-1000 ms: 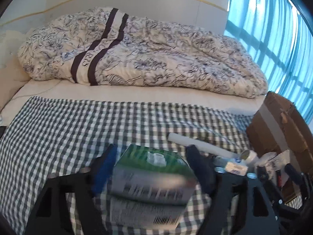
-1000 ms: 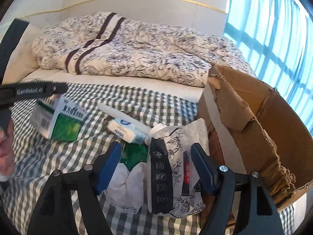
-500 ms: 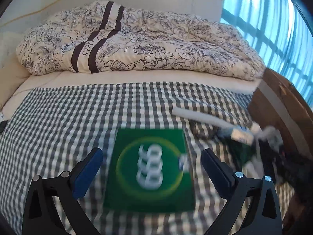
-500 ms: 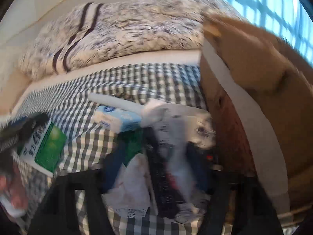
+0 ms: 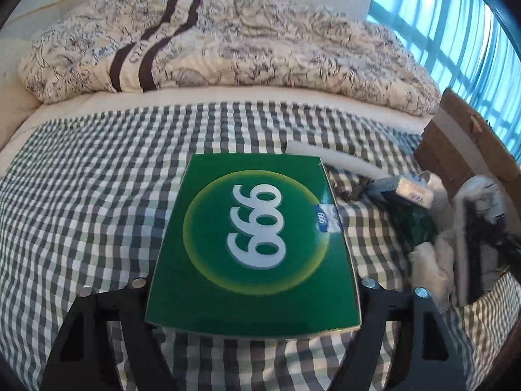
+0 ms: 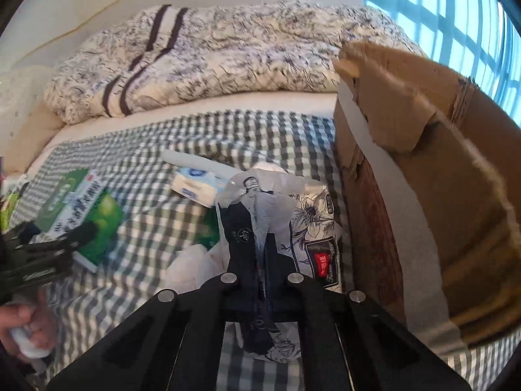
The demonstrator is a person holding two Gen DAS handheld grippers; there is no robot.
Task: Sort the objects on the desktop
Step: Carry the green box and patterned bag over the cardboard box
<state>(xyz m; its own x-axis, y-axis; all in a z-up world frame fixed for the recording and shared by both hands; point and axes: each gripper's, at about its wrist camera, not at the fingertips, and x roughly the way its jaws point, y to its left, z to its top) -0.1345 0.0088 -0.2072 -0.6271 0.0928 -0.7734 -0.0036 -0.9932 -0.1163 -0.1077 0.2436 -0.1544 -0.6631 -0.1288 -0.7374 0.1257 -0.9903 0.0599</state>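
Note:
A green box marked 999 (image 5: 254, 244) lies flat on the checked cloth, between the arms of my left gripper (image 5: 252, 285), whose fingertips are hidden under it. The jaws stand wide at the box's sides. The box also shows in the right wrist view (image 6: 81, 215). My right gripper (image 6: 262, 260) is shut on a floral plastic tissue pack (image 6: 293, 228), beside the cardboard box (image 6: 439, 195). The pack also shows in the left wrist view (image 5: 478, 221).
A small blue and white tissue packet (image 6: 195, 185), a white tube (image 6: 198, 161), a dark green wrapper (image 5: 413, 224) and white crumpled bags (image 6: 192, 264) lie between the two grippers. A rumpled floral quilt (image 5: 244, 52) lies behind the cloth. A curtained window (image 6: 456, 32) is at the right.
The left gripper opened and the green box dropped flat onto the cloth. The right gripper closed on the floral pack and swung toward the cardboard box.

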